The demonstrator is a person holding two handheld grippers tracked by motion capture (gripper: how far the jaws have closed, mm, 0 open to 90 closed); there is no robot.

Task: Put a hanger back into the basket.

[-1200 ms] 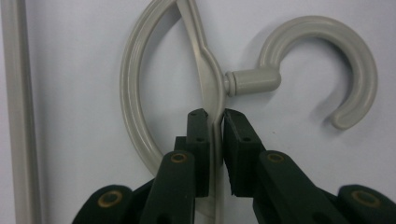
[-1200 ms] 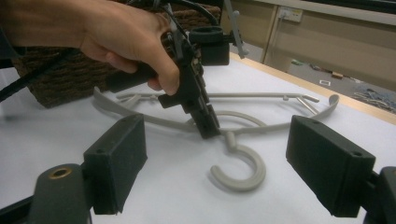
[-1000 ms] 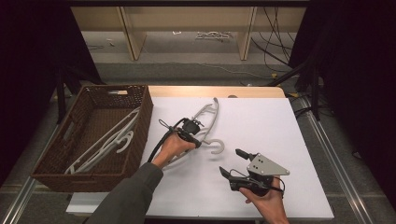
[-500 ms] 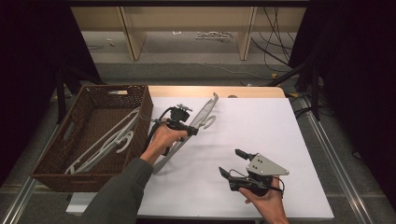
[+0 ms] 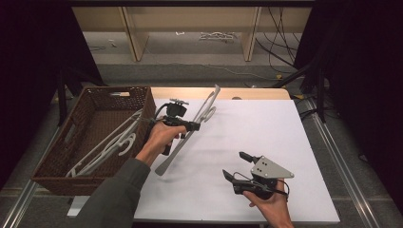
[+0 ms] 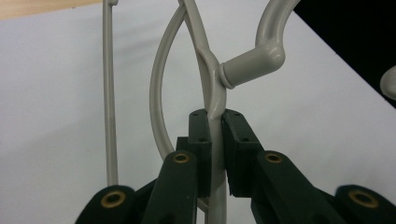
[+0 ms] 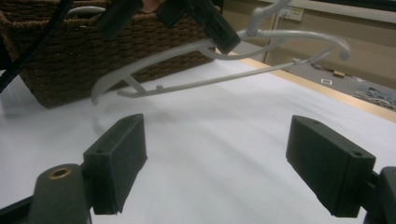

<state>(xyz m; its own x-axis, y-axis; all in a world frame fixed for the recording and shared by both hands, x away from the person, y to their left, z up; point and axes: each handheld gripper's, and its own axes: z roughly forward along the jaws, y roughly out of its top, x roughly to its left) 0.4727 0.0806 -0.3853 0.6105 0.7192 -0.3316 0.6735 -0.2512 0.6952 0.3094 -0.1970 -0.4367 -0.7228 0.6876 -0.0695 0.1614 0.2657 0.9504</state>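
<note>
Over the white table [image 5: 266, 142], our left gripper [image 5: 192, 126], clamped on the grey hanger [image 5: 202, 116], has carried it closer to the wicker basket [image 5: 52, 161]; our right gripper [image 5: 237, 166] stays apart, resting.

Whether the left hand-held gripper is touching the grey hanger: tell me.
Touching. In the left gripper view, the left hand-held gripper has both jaws pressed against the grey hanger, no gap.

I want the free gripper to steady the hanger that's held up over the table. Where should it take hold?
Probably the hanger's low shoulder end, coming from the right gripper's side. That arm is a thin, flat bar slanting down toward the table, free of the left gripper, which clamps the neck below the hook. The right jaws stand wide open.
</note>
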